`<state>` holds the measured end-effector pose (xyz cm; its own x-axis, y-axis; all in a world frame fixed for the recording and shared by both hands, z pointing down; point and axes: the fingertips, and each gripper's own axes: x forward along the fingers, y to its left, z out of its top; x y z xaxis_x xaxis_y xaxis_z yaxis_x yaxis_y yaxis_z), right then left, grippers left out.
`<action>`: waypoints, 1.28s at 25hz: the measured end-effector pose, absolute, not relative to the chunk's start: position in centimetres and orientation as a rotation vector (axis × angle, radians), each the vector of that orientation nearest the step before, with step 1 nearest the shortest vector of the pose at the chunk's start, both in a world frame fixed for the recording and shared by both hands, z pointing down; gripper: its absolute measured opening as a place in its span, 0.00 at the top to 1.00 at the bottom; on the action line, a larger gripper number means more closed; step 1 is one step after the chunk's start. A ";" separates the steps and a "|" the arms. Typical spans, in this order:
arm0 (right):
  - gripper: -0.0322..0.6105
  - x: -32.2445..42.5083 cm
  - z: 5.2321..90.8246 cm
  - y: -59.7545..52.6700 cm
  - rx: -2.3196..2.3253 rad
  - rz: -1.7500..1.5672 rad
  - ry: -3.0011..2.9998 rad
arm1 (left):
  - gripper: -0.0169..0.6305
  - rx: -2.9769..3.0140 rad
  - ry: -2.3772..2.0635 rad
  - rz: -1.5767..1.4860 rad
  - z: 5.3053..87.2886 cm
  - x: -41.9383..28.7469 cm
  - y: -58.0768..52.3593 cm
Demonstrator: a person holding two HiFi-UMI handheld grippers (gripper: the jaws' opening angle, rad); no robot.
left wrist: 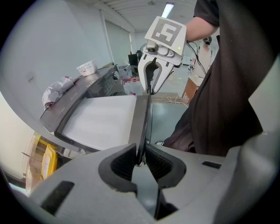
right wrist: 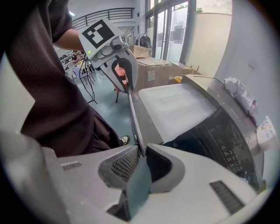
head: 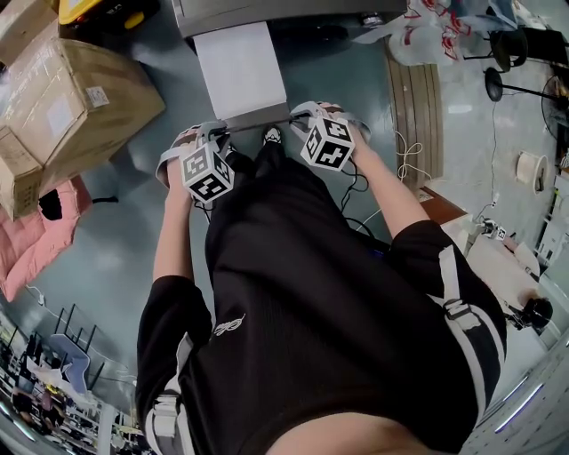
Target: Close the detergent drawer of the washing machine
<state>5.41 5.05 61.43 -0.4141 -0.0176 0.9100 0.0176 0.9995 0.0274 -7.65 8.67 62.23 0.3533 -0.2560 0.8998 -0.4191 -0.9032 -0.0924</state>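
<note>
As you stand at the washer (head: 267, 13), the drawer (head: 240, 67) juts out toward you, its white top flat and its grey front edge (head: 253, 122) nearest your legs. Your left claw (head: 220, 133) sits at the left end of that edge and your right claw (head: 295, 114) at the right end, both pointing steeply down. Each is nearly closed, with only a narrow gap, and the thin front edge fills that gap. In both gripper views the ribbed pads (left wrist: 124, 162) press on either face of it. Each gripper view also shows the other claw clamped at the far end of the same edge.
</note>
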 end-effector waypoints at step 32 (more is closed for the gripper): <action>0.84 4.3 60.3 1.1 -0.001 -0.097 -2.096 | 0.84 2.379 -0.747 1.575 61.3 -9.0 4.8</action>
